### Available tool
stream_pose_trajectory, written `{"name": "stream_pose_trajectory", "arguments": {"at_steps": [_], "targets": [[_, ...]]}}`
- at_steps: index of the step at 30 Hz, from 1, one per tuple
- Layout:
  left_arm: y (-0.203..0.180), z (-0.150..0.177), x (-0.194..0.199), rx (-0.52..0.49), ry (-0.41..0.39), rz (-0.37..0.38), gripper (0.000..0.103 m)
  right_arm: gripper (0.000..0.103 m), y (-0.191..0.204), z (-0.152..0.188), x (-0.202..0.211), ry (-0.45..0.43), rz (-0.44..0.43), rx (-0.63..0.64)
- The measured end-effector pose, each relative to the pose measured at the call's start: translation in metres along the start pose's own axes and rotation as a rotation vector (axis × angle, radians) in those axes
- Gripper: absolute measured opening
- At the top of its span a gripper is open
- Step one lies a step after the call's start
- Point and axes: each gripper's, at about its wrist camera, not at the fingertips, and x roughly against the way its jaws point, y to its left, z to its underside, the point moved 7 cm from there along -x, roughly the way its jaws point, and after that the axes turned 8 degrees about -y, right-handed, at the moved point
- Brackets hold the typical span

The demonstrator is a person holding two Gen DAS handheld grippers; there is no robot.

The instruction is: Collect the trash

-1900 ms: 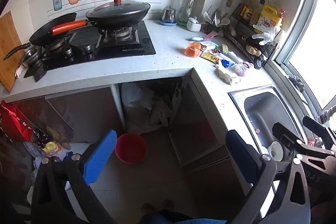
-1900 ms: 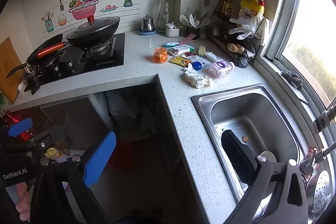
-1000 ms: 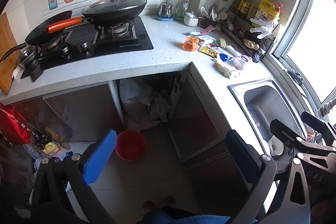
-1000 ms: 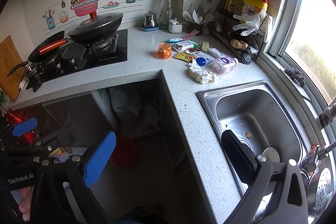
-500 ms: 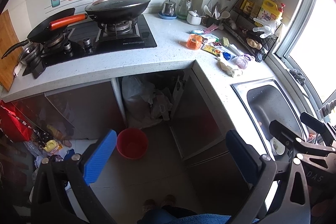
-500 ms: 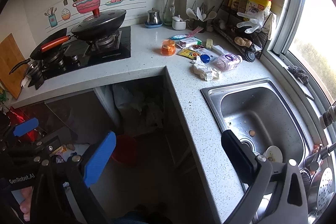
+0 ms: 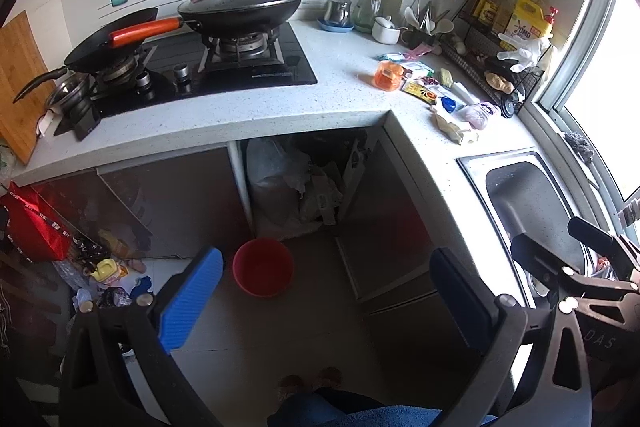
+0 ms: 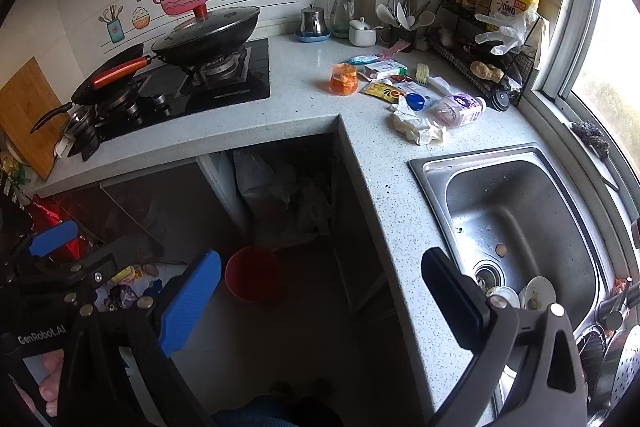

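Litter lies in the counter's corner: an orange plastic cup (image 7: 388, 75) (image 8: 343, 79), a yellow sachet (image 7: 419, 91) (image 8: 382, 90), a blue cap (image 7: 449, 104) (image 8: 416, 102), a pink-tinted bottle on its side (image 7: 478, 115) (image 8: 458, 111) and crumpled white paper (image 7: 454, 125) (image 8: 418, 127). A red bin (image 7: 263, 266) (image 8: 253, 279) stands on the floor below. My left gripper (image 7: 325, 257) hangs open and empty over the floor, far from the litter. My right gripper (image 8: 321, 261) is open and empty at the counter's front edge.
A stove with a lidded wok (image 7: 240, 3) and a frying pan (image 7: 112, 39) fills the left counter. The steel sink (image 8: 520, 211) holds small dishes. A dish rack (image 8: 480, 67), jars and utensils line the back wall. Bags sit in the open cabinet (image 7: 296, 183); clutter covers the floor at left.
Both views have drifted slightly, so the counter and its litter sit a little further right in frame. Both grippers stay open and hold nothing.
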Motion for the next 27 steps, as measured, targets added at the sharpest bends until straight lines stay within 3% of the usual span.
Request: {"name": "stream_pose_trajectory", "arguments": {"at_steps": [9, 27], "targets": [[0.009, 0.002, -0.003, 0.007, 0.014, -0.019, 0.103, 0.100, 0.008, 0.003, -0.009, 0.036, -0.075, -0.014], [0.014, 0.000, -0.013, -0.015, 0.043, 0.003, 0.103, 0.100, 0.013, 0.000, -0.017, 0.048, -0.058, -0.020]]}}
